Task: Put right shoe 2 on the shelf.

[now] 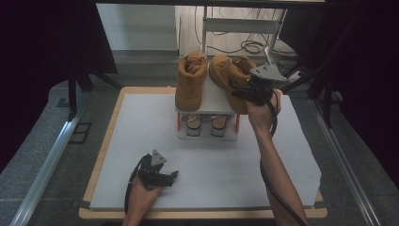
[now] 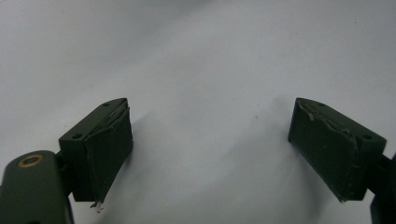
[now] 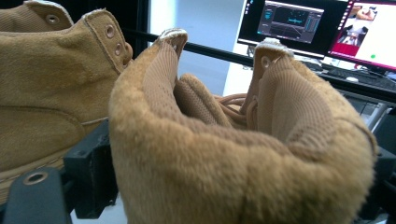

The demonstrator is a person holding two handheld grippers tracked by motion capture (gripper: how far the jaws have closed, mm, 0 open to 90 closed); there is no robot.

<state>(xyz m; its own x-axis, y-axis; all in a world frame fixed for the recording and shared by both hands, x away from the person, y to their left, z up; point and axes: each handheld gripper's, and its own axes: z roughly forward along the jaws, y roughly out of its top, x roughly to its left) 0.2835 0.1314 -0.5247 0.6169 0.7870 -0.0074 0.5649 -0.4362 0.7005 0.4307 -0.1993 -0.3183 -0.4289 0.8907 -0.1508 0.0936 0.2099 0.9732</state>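
Right boot (image 1: pixel 231 80), tan and high-topped, up on the top level of a small white shoe rack (image 1: pixel 214 99) at the far middle of the worktop (image 1: pixel 211 165), leaning a little, just beside the left boot (image 1: pixel 190 82) (upright, heel toward the near side). Right tool (image 1: pixel 241 90) at the right boot's heel collar, jaws set either side of the padded collar and standing wide; from the right gripper view, collar (image 3: pixel 243 154) between the black jaws, whether the pads press on it not clear. Left tool (image 1: pixel 165 178) low over the near left of the worktop, jaws well apart, nothing between them, bare white surface (image 2: pixel 201 70) beneath. Another pair of shoes (image 1: pixel 203 123) on the rack's lower level. Monitors (image 3: pixel 322 25) behind the boots.
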